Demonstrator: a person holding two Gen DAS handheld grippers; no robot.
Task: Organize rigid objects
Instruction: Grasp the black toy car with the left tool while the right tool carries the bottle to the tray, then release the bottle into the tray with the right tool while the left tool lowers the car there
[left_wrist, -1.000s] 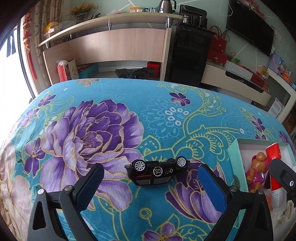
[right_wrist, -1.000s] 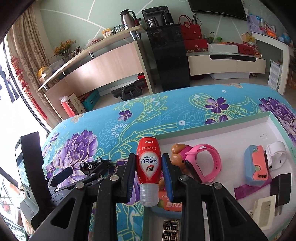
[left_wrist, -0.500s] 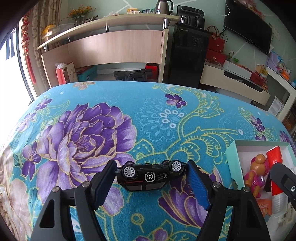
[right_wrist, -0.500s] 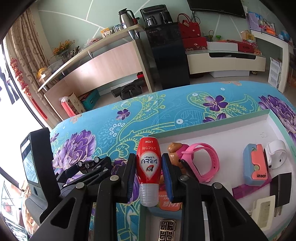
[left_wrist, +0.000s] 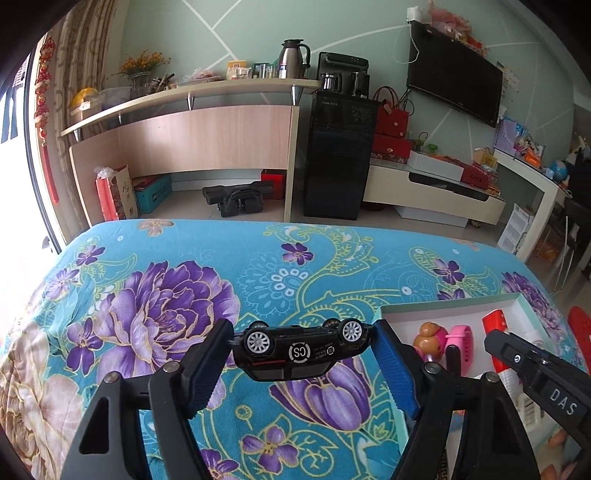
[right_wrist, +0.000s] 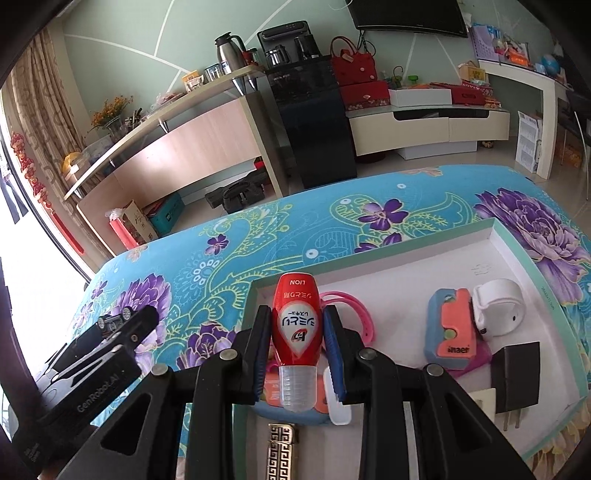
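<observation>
Through my left wrist camera, my left gripper (left_wrist: 301, 349) clamps the black toy car (left_wrist: 300, 350) end to end, wheels up, above the floral cloth (left_wrist: 177, 295). Just right lies the open box (left_wrist: 517, 301), with a toy pup (left_wrist: 428, 338) and pink watch (left_wrist: 461, 341) inside.

Through my right wrist camera, my right gripper (right_wrist: 295, 338) pinches the red bottle (right_wrist: 297, 325) (cap toward me) over the box (right_wrist: 369, 273), which holds the pink watch (right_wrist: 356, 314), a blue-and-orange case (right_wrist: 448, 328), a white band (right_wrist: 496, 306) and a black plug (right_wrist: 515, 376).
</observation>
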